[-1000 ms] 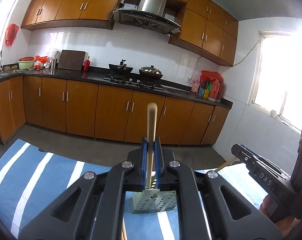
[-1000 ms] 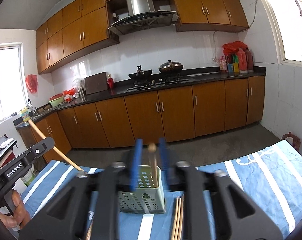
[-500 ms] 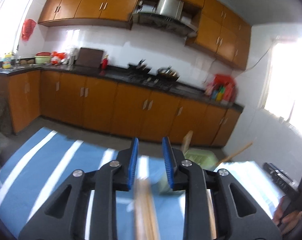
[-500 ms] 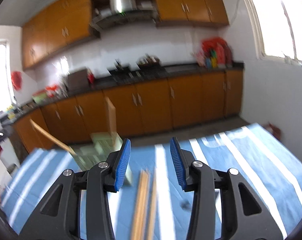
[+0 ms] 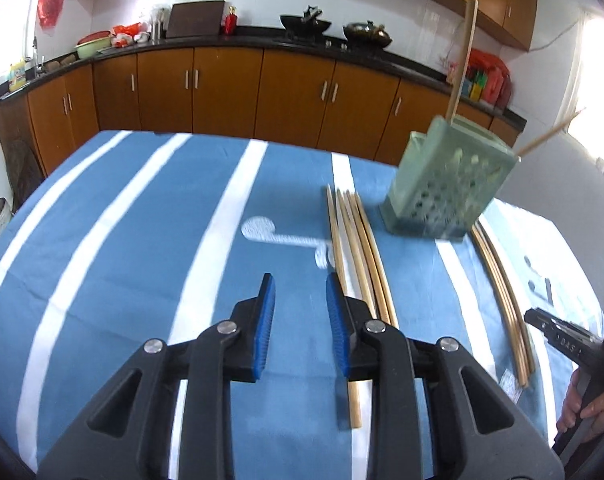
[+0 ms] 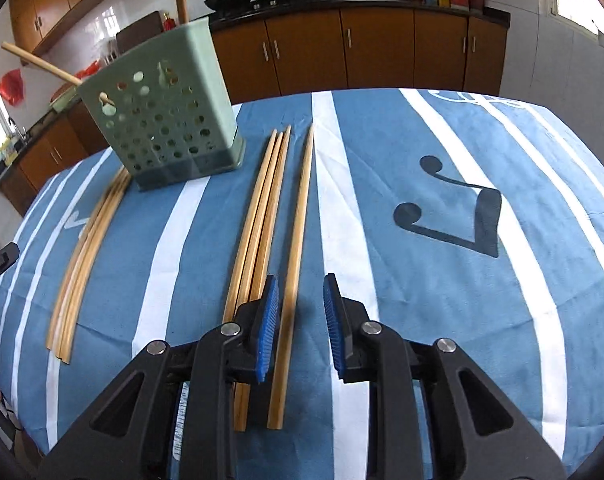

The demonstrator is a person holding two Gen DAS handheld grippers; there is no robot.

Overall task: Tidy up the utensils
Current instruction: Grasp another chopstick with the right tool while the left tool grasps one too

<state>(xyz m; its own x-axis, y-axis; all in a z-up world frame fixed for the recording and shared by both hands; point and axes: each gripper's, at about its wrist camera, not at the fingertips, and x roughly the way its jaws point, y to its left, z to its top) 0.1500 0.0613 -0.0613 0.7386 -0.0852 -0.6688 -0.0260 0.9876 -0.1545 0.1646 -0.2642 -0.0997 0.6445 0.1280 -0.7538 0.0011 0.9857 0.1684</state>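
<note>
Looking down my right gripper [image 6: 299, 304], the blue pads are spread apart and a single chopstick [image 6: 297, 236] lies on the cloth between them, closer to the left pad, not pinched. Just at 9 o'clock of it sits a bundle of three chopsticks [image 6: 261, 208], touching each other. Further out at 11 o'clock is the green holder [image 6: 161, 120], upright on the striped tablecloth [image 6: 442, 300], with two sticks already poking out of its top. Another bundle [image 6: 89, 248] lies past the holder's left side, near the table's left edge. Lots of bare cloth at 1 to 3 o'clock out to the rounded far edge.

My left gripper [image 5: 299, 312] is also released, nothing between the pads. Its right finger sits over the near part of its own chopstick group [image 5: 358, 248], which runs toward 12 o'clock. The holder [image 5: 446, 184] is at 1 o'clock, blurry. Wide open cloth from 9 to 11 o'clock, and kitchen cabinets [image 5: 221, 88] beyond the far edge.
</note>
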